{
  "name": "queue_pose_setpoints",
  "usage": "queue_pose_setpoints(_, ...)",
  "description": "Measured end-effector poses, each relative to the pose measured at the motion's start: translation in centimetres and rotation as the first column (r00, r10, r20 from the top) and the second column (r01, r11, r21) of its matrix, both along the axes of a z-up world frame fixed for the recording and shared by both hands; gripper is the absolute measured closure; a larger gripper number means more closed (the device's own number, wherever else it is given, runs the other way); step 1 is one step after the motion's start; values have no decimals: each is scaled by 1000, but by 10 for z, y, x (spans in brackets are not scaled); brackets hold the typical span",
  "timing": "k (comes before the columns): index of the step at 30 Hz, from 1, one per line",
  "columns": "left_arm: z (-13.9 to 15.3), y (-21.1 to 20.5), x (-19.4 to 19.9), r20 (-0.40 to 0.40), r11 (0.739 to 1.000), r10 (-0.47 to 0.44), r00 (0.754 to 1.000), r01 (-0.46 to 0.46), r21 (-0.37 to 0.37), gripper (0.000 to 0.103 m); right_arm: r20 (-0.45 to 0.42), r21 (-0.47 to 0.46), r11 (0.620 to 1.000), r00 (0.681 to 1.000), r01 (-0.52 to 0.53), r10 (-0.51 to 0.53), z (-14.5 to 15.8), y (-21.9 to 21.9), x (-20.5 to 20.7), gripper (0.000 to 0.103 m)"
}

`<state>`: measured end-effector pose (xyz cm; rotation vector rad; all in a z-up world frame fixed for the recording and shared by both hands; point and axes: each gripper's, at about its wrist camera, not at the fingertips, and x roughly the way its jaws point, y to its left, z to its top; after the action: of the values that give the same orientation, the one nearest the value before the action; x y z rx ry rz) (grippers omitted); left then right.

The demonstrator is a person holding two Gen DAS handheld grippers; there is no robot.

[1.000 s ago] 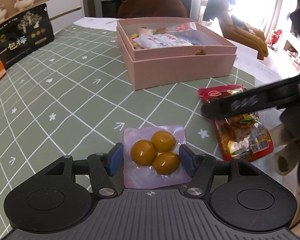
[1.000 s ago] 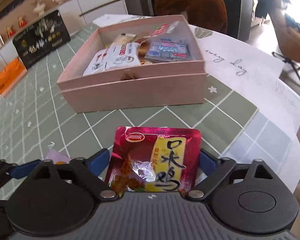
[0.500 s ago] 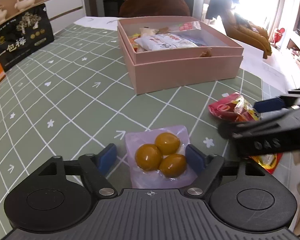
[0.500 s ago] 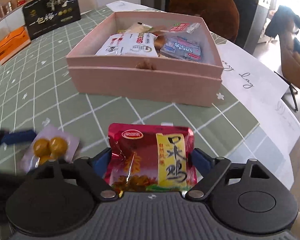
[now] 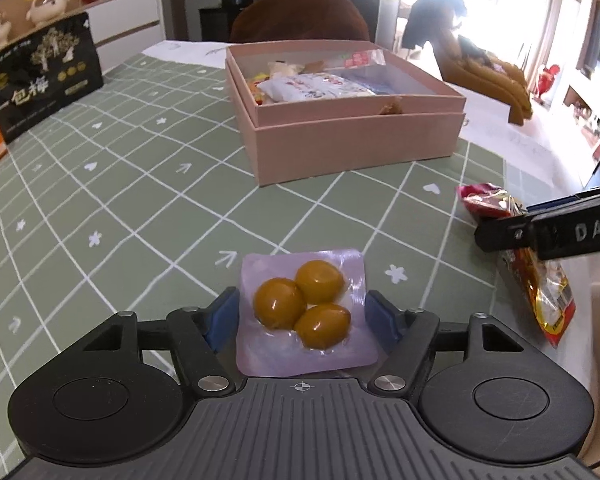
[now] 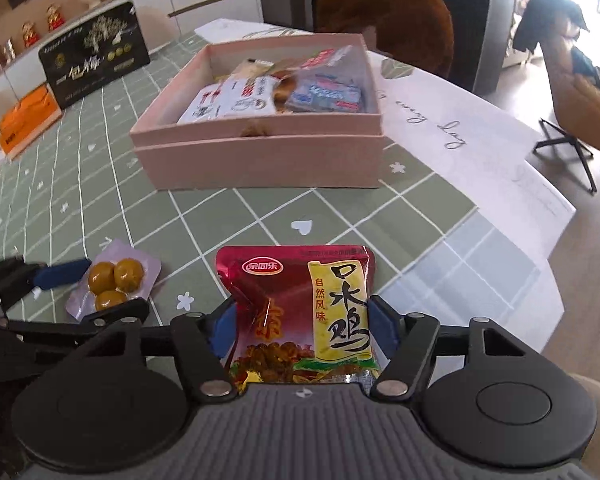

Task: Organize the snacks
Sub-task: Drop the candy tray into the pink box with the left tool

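Observation:
My left gripper (image 5: 302,314) is shut on a clear lilac pack of three brown eggs (image 5: 304,312), held above the green checked tablecloth. My right gripper (image 6: 300,330) is shut on a red and yellow chicken snack bag (image 6: 304,312), also lifted. The egg pack (image 6: 112,282) and the left gripper show at the lower left of the right wrist view. The red bag (image 5: 532,276) shows at the right of the left wrist view. An open pink box (image 5: 340,120) with several snack packets stands ahead of both grippers; it also shows in the right wrist view (image 6: 260,156).
A black gift box (image 5: 40,92) and an orange box (image 6: 28,120) stand at the far left. A white paper sheet (image 6: 460,132) lies right of the pink box. The table edge (image 6: 500,288) runs close on the right. A brown chair (image 6: 384,12) stands behind the table.
Both grippers have lifted and drawn back with their packs. The right gripper has moved off to the right in the left wrist view, and the pink box looks farther away.

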<state>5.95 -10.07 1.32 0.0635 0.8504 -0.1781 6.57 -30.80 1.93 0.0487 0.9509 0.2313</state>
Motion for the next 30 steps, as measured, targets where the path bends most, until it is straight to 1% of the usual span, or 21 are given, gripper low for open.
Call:
queue_pose_setpoints(2, 1, 0, -4, 2, 1000, 10, 1000, -10, -13, 31, 11, 22, 1000, 1000, 4, -5, 6, -4, -4, 37)
queue_pose_setpoints(3, 2, -1, -7, 1, 1000, 14, 1000, -14, -21, 39, 20, 32, 999, 1000, 2, -3, 10, -6, -6, 37)
queue_pose_setpoints(4, 3, -1, -9, 3, 999, 18, 1000, -18, -27, 42, 29, 39, 999, 1000, 1, -2, 13, -7, -8, 37)
queue_pose_setpoints(7, 9, -3, -13, 1, 998, 15, 1000, -15, -60, 42, 55, 54, 999, 998, -2, -1, 21, -9, -14, 37)
queue_pose_setpoints(10, 14, -7, -15, 14, 998, 11, 1000, -10, -61, 43, 77, 64, 998, 997, 4, -9, 28, -11, -20, 37)
queue_pose_setpoints(14, 27, -10, -15, 39, 996, 14, 999, -10, -86, 43, 78, 79, 997, 997, 13, -19, 31, -16, -25, 37)
queue_pose_setpoints(17, 49, -12, -13, 102, 995, 15, 995, -5, -102, 43, 83, 85, 996, 996, 18, -25, 34, -22, -27, 37)
queue_pose_setpoints(20, 80, -14, 2, 180, 994, 13, 984, 8, -112, 43, 86, 93, 995, 996, 26, -34, 37, -26, -28, 37)
queue_pose_setpoints(23, 118, -17, 33, 264, 993, 23, 964, 9, -121, 43, 93, 97, 995, 995, 27, -36, 40, -27, -28, 37)
queue_pose_setpoints(25, 139, -20, 59, 303, 992, 20, 953, 19, -124, 41, 93, 92, 995, 995, 25, -34, 43, -26, -27, 37)
queue_pose_setpoints(26, 145, -22, 75, 301, 991, 14, 953, 27, -131, 40, 93, 87, 996, 995, 22, -30, 44, -25, -27, 37)
queue_pose_setpoints(27, 147, -23, 90, 282, 989, 11, 959, 32, -148, 40, 92, 80, 997, 995, 18, -26, 45, -24, -26, 37)
queue_pose_setpoints(28, 144, -23, 111, 230, 982, 11, 973, 33, -187, 40, 89, 71, 997, 996, 15, -21, 47, -22, -25, 37)
queue_pose_setpoints(29, 136, -23, 132, 151, 972, 9, 989, 27, -234, 39, 87, 60, 998, 996, 12, -17, 48, -21, -23, 37)
queue_pose_setpoints(30, 127, -21, 148, 82, 961, 10, 997, 13, -278, 40, 85, 51, 999, 996, 9, -13, 49, -19, -21, 37)
